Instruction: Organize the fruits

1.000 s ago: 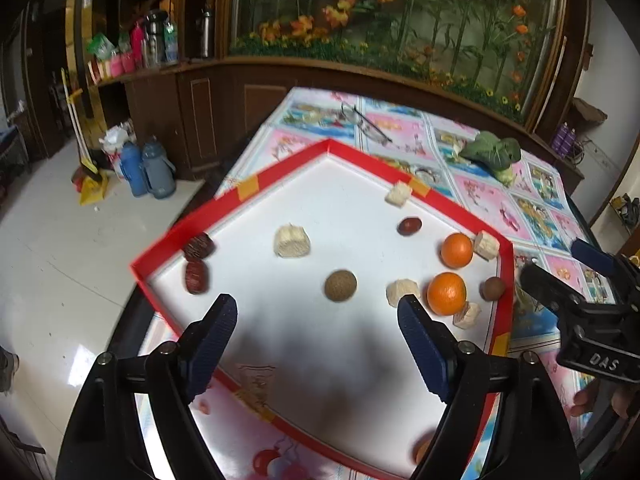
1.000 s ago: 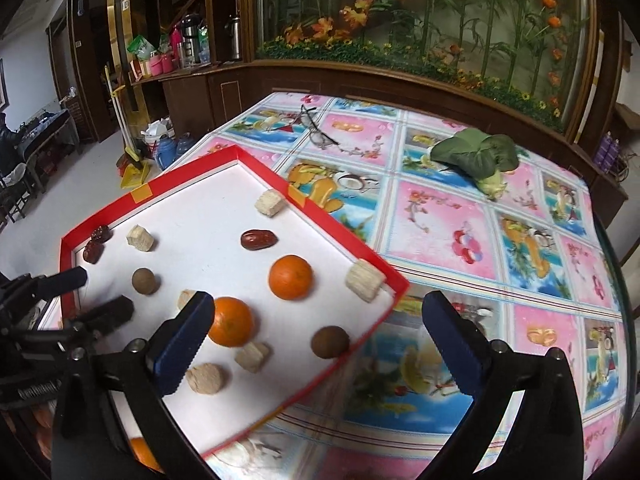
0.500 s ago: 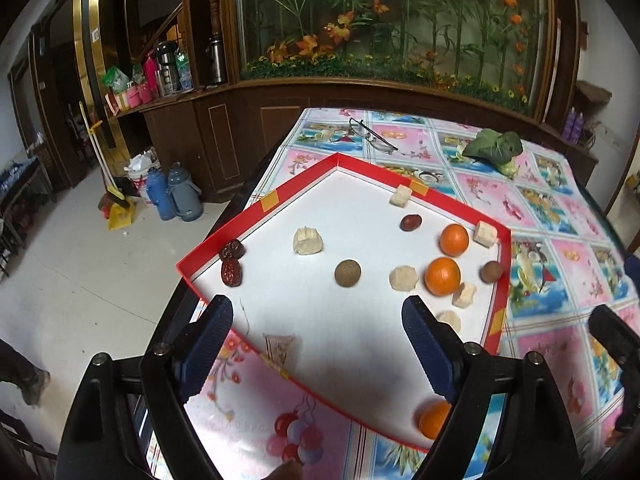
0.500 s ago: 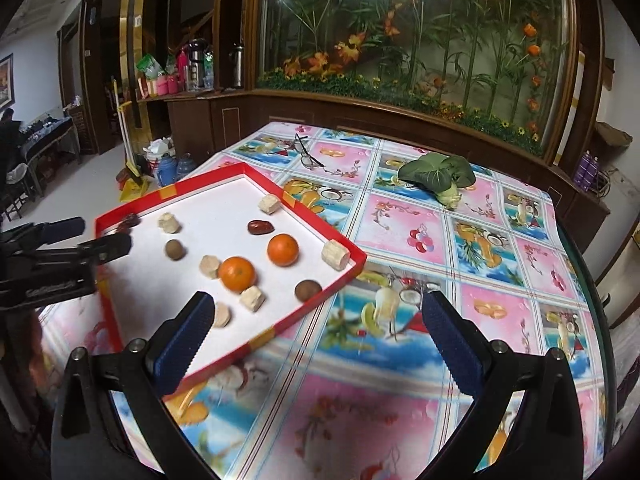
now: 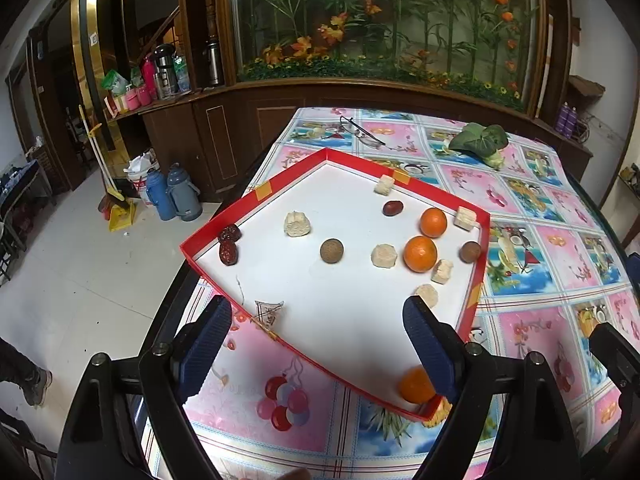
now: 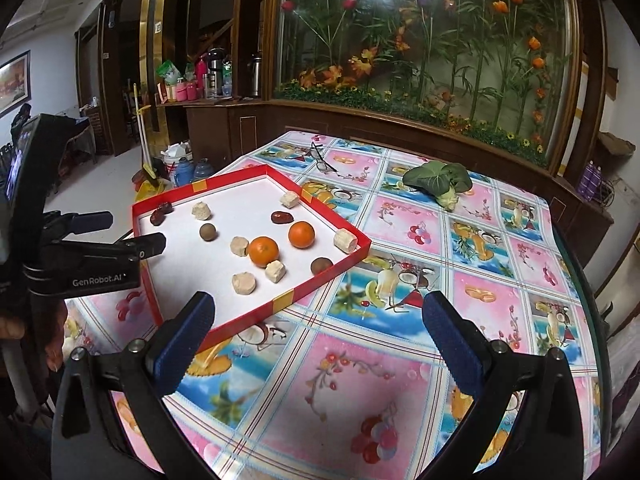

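Note:
A red-rimmed tray (image 5: 344,300) with a white floor lies on the table. In it are three oranges (image 5: 420,254), two brown round fruits (image 5: 331,251), dark red dates (image 5: 229,240) and several pale cream chunks (image 5: 297,223). My left gripper (image 5: 318,340) hovers open over the tray's near corner with nothing between its fingers. One orange (image 5: 416,385) sits just behind its right finger. My right gripper (image 6: 318,344) stands open and empty above the tablecloth, to the right of the tray (image 6: 248,196). The left gripper (image 6: 120,240) shows at the tray's left side in the right wrist view.
Spectacles (image 5: 362,133) and a green leafy vegetable (image 5: 478,142) lie on the far part of the flowered tablecloth (image 6: 360,380). The table's left edge drops to a tiled floor with thermos flasks (image 5: 172,196). A person's shoe (image 5: 36,384) is at the lower left.
Both grippers have drawn back and up from the tray, so more of the table shows. The right gripper went further, off the tray onto the tablecloth. The fruit has not moved.

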